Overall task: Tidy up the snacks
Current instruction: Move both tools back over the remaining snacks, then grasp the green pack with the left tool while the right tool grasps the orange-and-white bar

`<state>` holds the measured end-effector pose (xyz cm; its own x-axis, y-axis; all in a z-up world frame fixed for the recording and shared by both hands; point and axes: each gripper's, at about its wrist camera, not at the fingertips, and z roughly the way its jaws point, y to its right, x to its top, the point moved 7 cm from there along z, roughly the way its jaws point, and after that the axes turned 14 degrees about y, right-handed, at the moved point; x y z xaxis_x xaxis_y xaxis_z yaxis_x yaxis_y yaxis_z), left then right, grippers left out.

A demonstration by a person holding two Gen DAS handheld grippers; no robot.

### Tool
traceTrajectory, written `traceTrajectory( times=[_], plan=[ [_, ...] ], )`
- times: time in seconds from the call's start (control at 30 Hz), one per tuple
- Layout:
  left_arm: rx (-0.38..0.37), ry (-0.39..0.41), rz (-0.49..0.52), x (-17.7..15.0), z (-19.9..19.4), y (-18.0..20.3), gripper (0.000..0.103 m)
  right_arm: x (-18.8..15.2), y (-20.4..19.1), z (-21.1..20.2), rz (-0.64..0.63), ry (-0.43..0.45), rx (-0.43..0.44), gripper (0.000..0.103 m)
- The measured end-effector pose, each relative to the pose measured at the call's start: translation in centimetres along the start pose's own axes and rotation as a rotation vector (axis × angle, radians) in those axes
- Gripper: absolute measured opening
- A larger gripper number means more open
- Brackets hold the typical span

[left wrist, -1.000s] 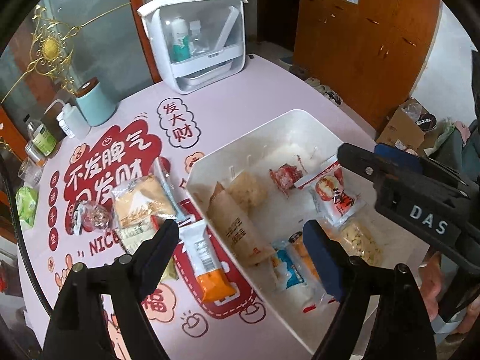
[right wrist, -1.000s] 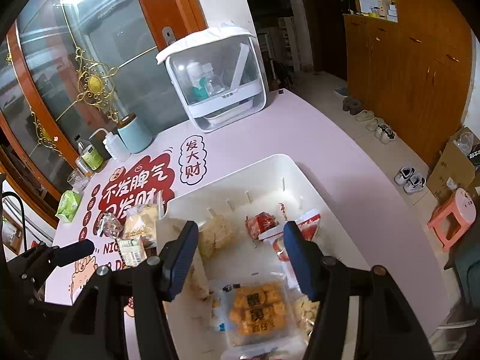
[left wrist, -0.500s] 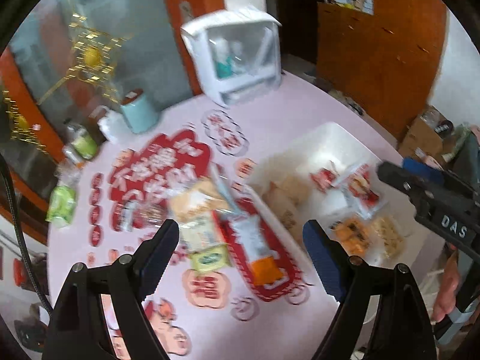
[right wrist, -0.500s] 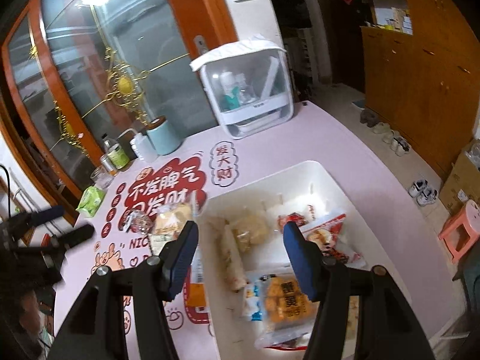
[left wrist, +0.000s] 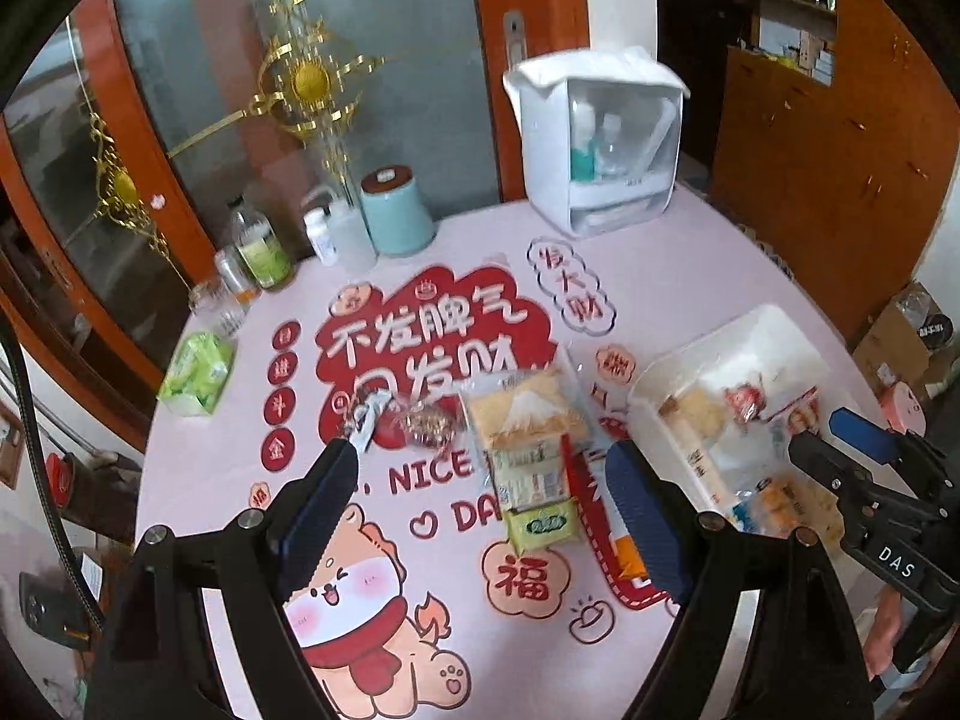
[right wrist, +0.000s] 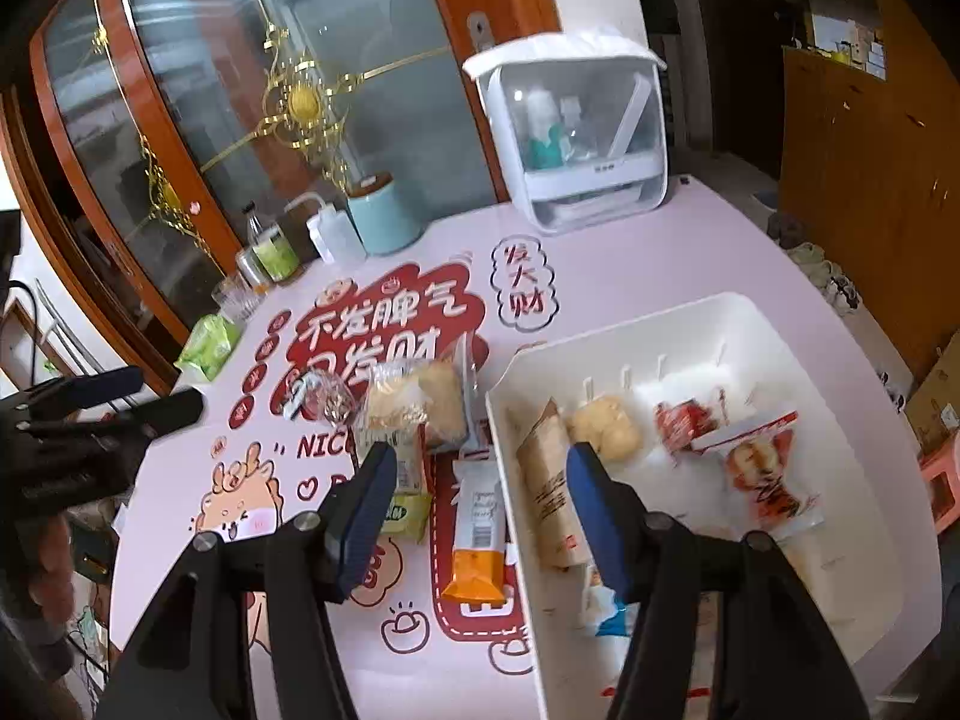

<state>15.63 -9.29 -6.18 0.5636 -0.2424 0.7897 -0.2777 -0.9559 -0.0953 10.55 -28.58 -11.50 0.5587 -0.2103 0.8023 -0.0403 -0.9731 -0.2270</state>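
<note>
- The pink tabletop [right wrist: 690, 252] carries the whole job, and it reads as partly done: some snacks lie in the bin, several lie loose beside it.
- The white bin [right wrist: 744, 312] sits on the right of the tabletop, near the edge. It holds a long brown packet [right wrist: 549, 480], a pale round bun [right wrist: 603, 426], a small red-wrapped sweet [right wrist: 681, 420], a red-and-white packet [right wrist: 762, 480] and a blue-and-white pack low at the near side, half hidden by the tool.
- Left of the bin, a cluster is left to sort: a clear bread bag [left wrist: 525, 408], a pale printed packet [left wrist: 528, 477] under it, a green sachet [left wrist: 543, 528], a clear candy wrapper [left wrist: 420, 423] and a white-and-orange bar [right wrist: 480, 534] just beside the bin wall.
- The left tool [left wrist: 480, 516] is spread wide and holds nothing. It hangs above the cluster: in its own view the printed packet and green sachet fall between its fingers, the candy wrapper off its left finger.
- The right tool [right wrist: 480, 504] is partly spread and also empty. Seen from its camera, the white-and-orange bar lies between its fingers, and its right finger stands over the bin's near-left corner.
- Judging by this, the loose cluster is the remaining work, and either tool is placed to go down for one of its pieces.
</note>
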Motion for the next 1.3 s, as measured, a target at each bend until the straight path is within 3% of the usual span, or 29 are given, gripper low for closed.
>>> traceTrajectory(
  times=[0.2, 0.4, 0.67, 0.93, 1.07, 1.13, 1.3],
  plan=[
    [-0.106, -0.091, 0.088, -4.2, 5.1, 0.5, 0.084, -3.3, -1.8, 2.7, -0.003, -0.067, -0.012, 0.059],
    [-0.247, -0.123, 0.236, -8.4, 9.6, 1.9, 0.084, -7.5, -3.6, 5.8, -0.030, -0.146, -0.042, 0.059],
    [-0.379, -0.159, 0.408, -12.8, 14.3, 3.3, 0.083, -11.8, -4.2, 9.3, -0.025, -0.235, -0.123, 0.059],
    [-0.436, -0.224, 0.456, -15.7, 18.0, 4.2, 0.070, -13.6, -2.7, 10.9, 0.054, -0.245, -0.233, 0.056],
    [-0.484, -0.235, 0.418, -15.6, 18.7, 4.3, 0.069, -13.4, -2.4, 10.8, 0.040, -0.224, -0.221, 0.049],
    [-0.498, -0.238, 0.405, -15.5, 18.9, 4.5, 0.069, -13.2, -2.0, 10.9, 0.039, -0.227, -0.226, 0.038],
    [-0.556, -0.265, 0.401, -15.7, 19.0, 5.7, 0.070, -13.6, -1.2, 11.6, 0.028, -0.274, -0.230, 0.041]
  ],
)
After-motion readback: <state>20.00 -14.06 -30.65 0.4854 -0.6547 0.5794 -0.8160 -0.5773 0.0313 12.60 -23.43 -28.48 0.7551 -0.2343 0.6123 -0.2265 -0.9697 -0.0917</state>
